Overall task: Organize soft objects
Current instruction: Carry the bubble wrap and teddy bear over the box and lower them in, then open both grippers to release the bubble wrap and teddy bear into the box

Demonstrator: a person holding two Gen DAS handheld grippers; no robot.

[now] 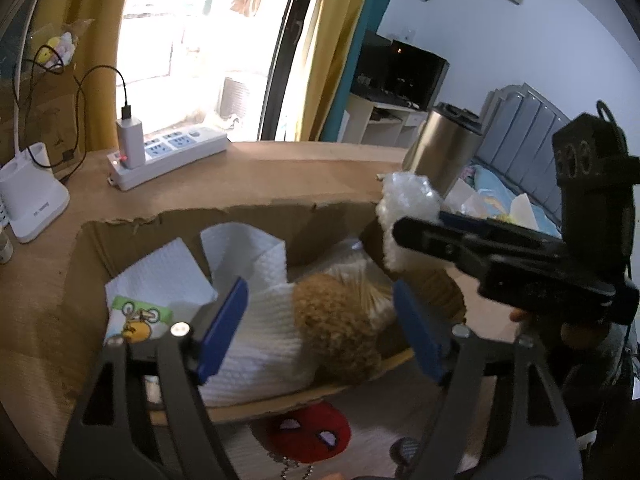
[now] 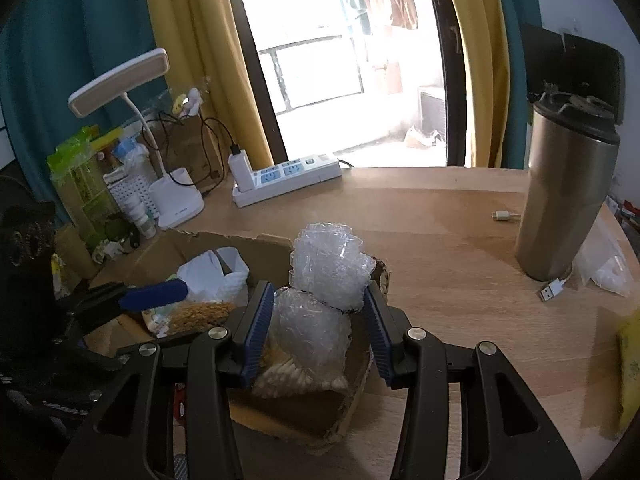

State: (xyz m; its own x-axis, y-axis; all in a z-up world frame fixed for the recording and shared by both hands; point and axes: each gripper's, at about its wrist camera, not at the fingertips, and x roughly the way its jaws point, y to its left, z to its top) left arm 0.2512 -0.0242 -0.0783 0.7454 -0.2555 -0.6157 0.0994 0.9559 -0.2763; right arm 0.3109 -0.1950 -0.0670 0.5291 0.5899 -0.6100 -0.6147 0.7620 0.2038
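The bubble wrap wad [image 2: 326, 276] stands on end, its long axis running near to far up out of the right end of the cardboard box [image 2: 280, 416]. It sits between the blue pads of the right tool [image 2: 318, 330]; the pads stand close on either side, but whether they press it cannot be told. In the left wrist view the same wad [image 1: 408, 200] shows behind the right tool [image 1: 416, 232] at the box's far right corner.

The left tool [image 1: 320, 328] is spread wide above the box [image 1: 280, 400], gripping nothing. Under it lie a brown plush toy [image 1: 340, 320], a white quilted cloth [image 1: 264, 352] and folded paper towels [image 1: 168, 272], one with a cartoon print. A red Spider-Man plush [image 1: 310, 430] lies on the desk [image 1: 280, 172] just near the box's front wall.

On the far desk lie a white power strip [image 2: 288, 178] with a charger, a desk lamp [image 2: 176, 200] at left, and a steel tumbler [image 2: 564, 200] at right with a USB cable [image 2: 554, 288] at its foot.
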